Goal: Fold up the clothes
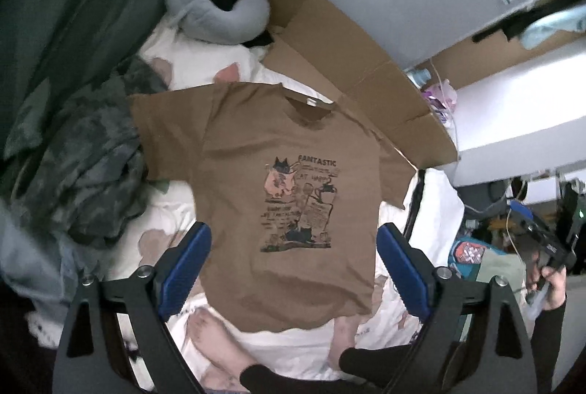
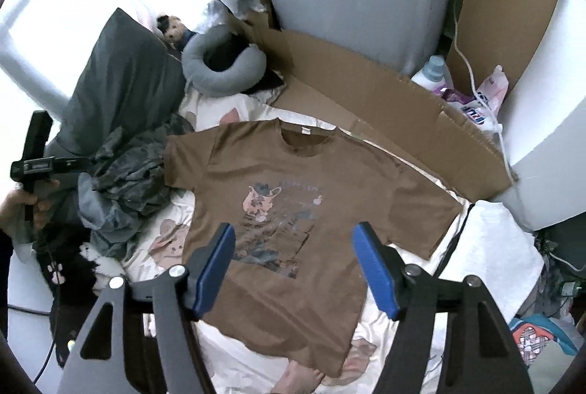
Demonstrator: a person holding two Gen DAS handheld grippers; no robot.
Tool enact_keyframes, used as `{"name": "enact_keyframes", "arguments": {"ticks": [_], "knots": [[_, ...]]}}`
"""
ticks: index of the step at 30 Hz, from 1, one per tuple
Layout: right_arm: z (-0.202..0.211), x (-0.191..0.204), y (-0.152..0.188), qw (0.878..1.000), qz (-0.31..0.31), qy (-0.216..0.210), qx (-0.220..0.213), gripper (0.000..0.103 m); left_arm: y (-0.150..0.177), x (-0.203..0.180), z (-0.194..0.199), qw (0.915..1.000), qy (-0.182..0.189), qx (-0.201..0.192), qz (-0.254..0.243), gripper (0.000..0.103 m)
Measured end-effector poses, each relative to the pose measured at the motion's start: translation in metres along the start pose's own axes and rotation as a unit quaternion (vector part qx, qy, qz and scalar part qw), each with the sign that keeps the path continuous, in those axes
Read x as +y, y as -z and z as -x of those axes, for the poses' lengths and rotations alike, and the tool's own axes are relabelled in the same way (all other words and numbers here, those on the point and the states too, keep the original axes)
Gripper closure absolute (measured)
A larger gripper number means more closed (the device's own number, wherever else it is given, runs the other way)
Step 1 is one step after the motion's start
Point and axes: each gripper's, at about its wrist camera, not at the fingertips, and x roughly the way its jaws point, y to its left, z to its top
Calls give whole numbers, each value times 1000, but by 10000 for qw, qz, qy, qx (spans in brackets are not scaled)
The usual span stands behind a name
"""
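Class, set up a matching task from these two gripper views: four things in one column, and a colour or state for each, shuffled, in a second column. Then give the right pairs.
Things:
1. T-shirt
2. Neck pillow
3. Left gripper
4. Cardboard

Descriptions:
A. grey, curved
B. flat, tan, beside the shirt
C. brown, spread flat, print up
D. open, blue pads

Pairs: 1-C, 2-A, 3-D, 4-B

Bed: a white sheet [image 1: 183, 71] with pink patches covered it.
On it: brown T-shirt [image 1: 249, 137] spread flat, print up; rumpled grey blanket [image 1: 91, 167]; grey neck pillow [image 1: 219, 17]; flattened cardboard [image 1: 329, 38].
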Motion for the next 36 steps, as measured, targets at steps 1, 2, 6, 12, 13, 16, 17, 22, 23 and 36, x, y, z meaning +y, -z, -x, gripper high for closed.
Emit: {"name": "enact_keyframes", "arguments": {"ticks": [1,2,6,12,13,16,17,22,23,36], "knots": [[10,-3,1,10000,-31,-15,-20,38,3,-2,7,10000,-25,-33,5,11],[19,-7,3,10000,-62,-31,-39,38,7,-3,14,10000,-24,-72,8,11],[59,-22,11,9997,-172,-92,-125,38,23,-9,44,9997,-20,-226,18,11],[116,-46,24,9991,-306,-52,-277,37,46,-17,88,9989,-23,-462,27,11],[122,-49,28,9992,-283,-54,-279,37,49,-19,93,9988,-80,-486,6,11],[137,-64,50,9993,-292,10,-249,37,60,-26,102,9984,-335,-445,-115,11],[140,-69,58,9991,-334,21,-248,37,66,-29,107,9982,-317,-480,-176,11],[152,-106,107,9969,-716,-125,-290,37,88,-41,123,9974,-173,-618,-332,11],[152,-114,115,9961,-805,-196,-314,37,93,-41,126,9971,-149,-664,-330,11],[133,-158,204,9951,-583,-168,-785,37,151,-35,155,9919,-372,-1199,-184,11]]}}
